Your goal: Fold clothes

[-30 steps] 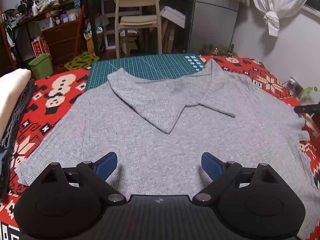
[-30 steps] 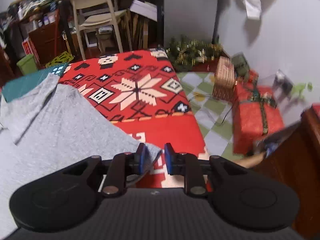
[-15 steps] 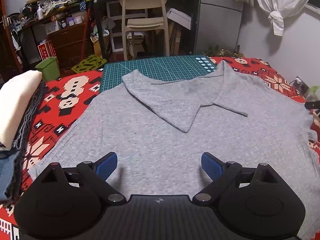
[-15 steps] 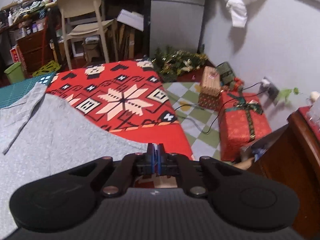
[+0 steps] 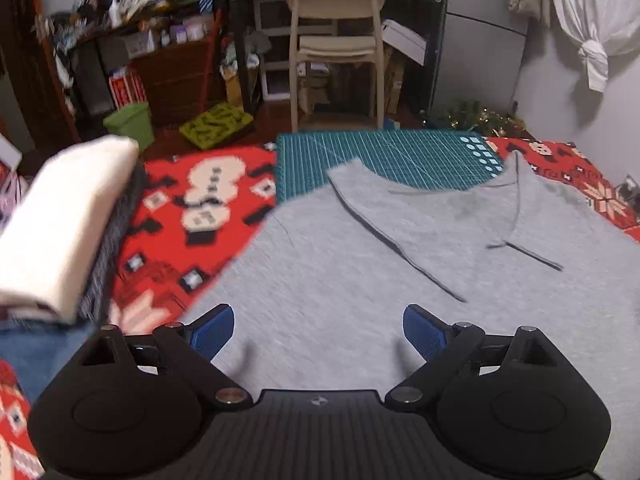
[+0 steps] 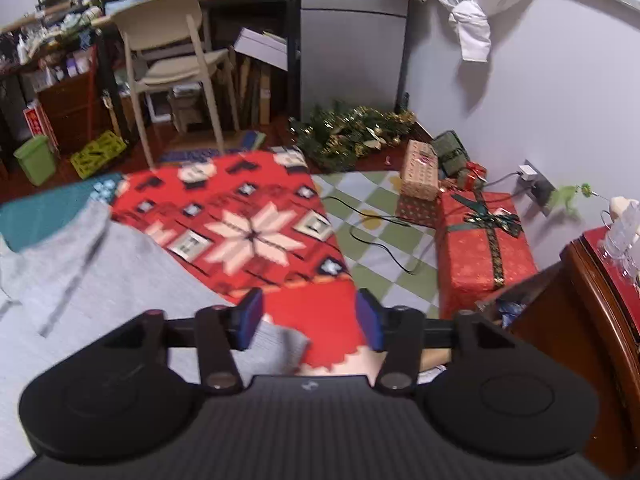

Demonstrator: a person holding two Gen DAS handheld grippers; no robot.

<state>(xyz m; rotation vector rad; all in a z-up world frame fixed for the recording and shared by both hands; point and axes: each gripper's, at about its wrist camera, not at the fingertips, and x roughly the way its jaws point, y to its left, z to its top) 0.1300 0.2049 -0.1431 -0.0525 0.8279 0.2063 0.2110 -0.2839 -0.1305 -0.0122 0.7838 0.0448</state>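
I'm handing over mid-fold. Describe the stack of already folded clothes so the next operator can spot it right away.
Start from the red patterned blanket that covers the work surface, with the grey collared shirt spread flat across its middle. The folded stack sits past the shirt's left sleeve, at the left edge of the left wrist view. It is the only pile: a thick cream piece on top, dark grey knit and blue denim beneath.

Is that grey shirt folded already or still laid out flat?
Spread out: the grey shirt lies flat across the red patterned blanket, with only its collar turned down.
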